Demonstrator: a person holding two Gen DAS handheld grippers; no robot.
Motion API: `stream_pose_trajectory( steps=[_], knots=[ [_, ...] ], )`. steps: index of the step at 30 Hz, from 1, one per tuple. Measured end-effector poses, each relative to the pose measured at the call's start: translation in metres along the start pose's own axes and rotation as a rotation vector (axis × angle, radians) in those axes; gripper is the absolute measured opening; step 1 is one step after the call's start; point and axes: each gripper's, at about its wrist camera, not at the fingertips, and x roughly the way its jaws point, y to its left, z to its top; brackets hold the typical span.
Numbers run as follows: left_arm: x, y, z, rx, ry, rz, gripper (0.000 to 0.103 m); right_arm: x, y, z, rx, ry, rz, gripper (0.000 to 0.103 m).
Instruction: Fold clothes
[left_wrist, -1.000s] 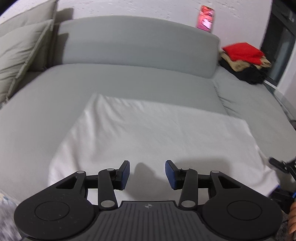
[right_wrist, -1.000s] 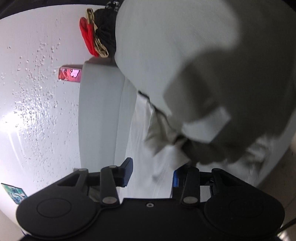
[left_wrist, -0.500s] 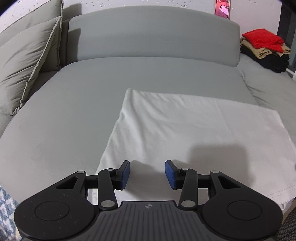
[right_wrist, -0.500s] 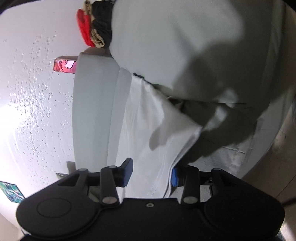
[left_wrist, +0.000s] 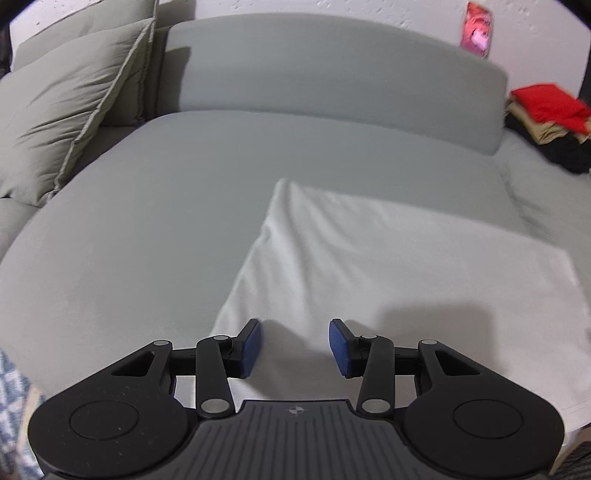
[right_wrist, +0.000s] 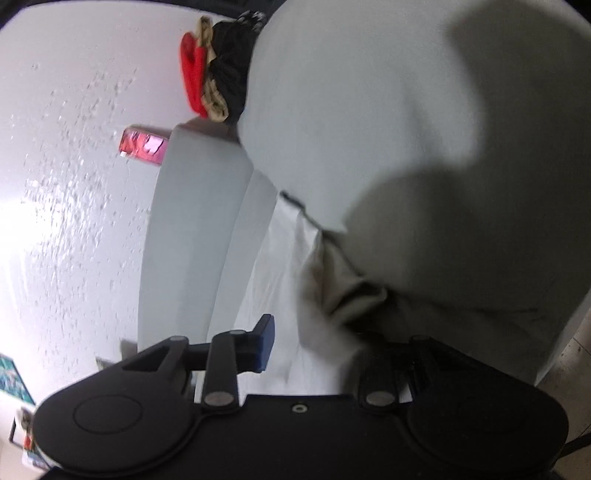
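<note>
folding a white cloth (left_wrist: 399, 266) spread flat on a grey sofa (left_wrist: 155, 206).

left gripper (left_wrist: 295, 341) hovers over the cloth's near left corner, jaws apart, blue pads clear of the fabric, nothing between them. right gripper (right_wrist: 314, 343) has just been closing; bunched cloth (right_wrist: 321, 332) fills the gap between its jaws, the left pad (right_wrist: 266, 343) shows beside the fabric, the other finger is hidden behind it, so a firm grip cannot be told. a pile (left_wrist: 546, 122) of red, tan and black clothes sits at the sofa's far right end, well apart from the cloth. cushions (left_wrist: 62, 110) lean at the far left.
</note>
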Motion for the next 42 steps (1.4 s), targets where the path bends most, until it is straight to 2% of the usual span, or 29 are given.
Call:
stream_pose_trajectory(
  steps=[2, 5, 7, 9, 12, 15, 18, 20, 22, 24, 26, 28, 30, 32, 34, 36, 42],
  knots=[
    [0.003, -0.008, -0.003, 0.071, 0.022, 0.038, 0.038, -0.002, -0.005, 0.003, 0.039, 0.012, -0.026, 0.003],
    [0.0, -0.025, -0.008, 0.219, 0.036, 0.085, 0.03, -0.006, 0.001, 0.007, 0.012, 0.029, -0.044, 0.003],
    [-0.006, -0.025, -0.003, 0.264, 0.04, 0.056, 0.027, -0.007, 0.016, 0.007, -0.045, 0.026, -0.076, 0.003],
    [-0.014, -0.017, 0.005, 0.271, 0.033, 0.006, 0.034, -0.003, 0.033, 0.007, -0.116, 0.023, -0.123, 0.003],
    [-0.032, 0.02, 0.022, 0.146, -0.035, -0.079, 0.043, -0.001, 0.062, 0.003, -0.251, 0.019, -0.211, 0.003],
    [-0.043, 0.067, 0.032, -0.037, -0.108, -0.126, 0.044, -0.002, 0.098, -0.013, -0.442, -0.007, -0.261, 0.003],
    [-0.038, 0.11, 0.028, -0.283, -0.112, -0.206, 0.044, 0.005, 0.149, -0.043, -0.684, -0.033, -0.26, 0.003],
    [-0.037, 0.121, 0.023, -0.372, -0.106, -0.222, 0.043, 0.012, 0.182, -0.072, -0.848, -0.034, -0.234, 0.003],
    [-0.039, 0.122, 0.02, -0.377, -0.12, -0.192, 0.043, 0.021, 0.213, -0.11, -1.018, -0.019, -0.193, 0.003],
    [-0.047, 0.118, 0.017, -0.343, -0.166, -0.158, 0.043, 0.03, 0.239, -0.151, -1.191, 0.008, -0.15, 0.003],
    [-0.053, 0.116, 0.015, -0.319, -0.209, -0.14, 0.045, 0.046, 0.249, -0.2, -1.339, 0.075, -0.112, 0.003],
    [-0.058, 0.118, 0.012, -0.308, -0.239, -0.13, 0.045, 0.067, 0.245, -0.241, -1.417, 0.187, -0.098, 0.003],
    [-0.059, 0.12, 0.01, -0.309, -0.249, -0.116, 0.045, 0.094, 0.236, -0.276, -1.457, 0.323, -0.114, 0.003],
    [-0.06, 0.127, 0.008, -0.316, -0.246, -0.112, 0.045, 0.118, 0.222, -0.301, -1.468, 0.455, -0.17, 0.003],
    [-0.059, 0.133, 0.007, -0.333, -0.245, -0.119, 0.045, 0.128, 0.216, -0.309, -1.446, 0.475, -0.211, 0.003],
    [-0.06, 0.14, 0.006, -0.357, -0.251, -0.133, 0.045, 0.129, 0.221, -0.308, -1.409, 0.483, -0.216, 0.003],
    [-0.054, 0.154, 0.008, -0.433, -0.24, -0.183, 0.045, 0.113, 0.253, -0.28, -1.172, 0.455, -0.155, 0.003]
  ],
)
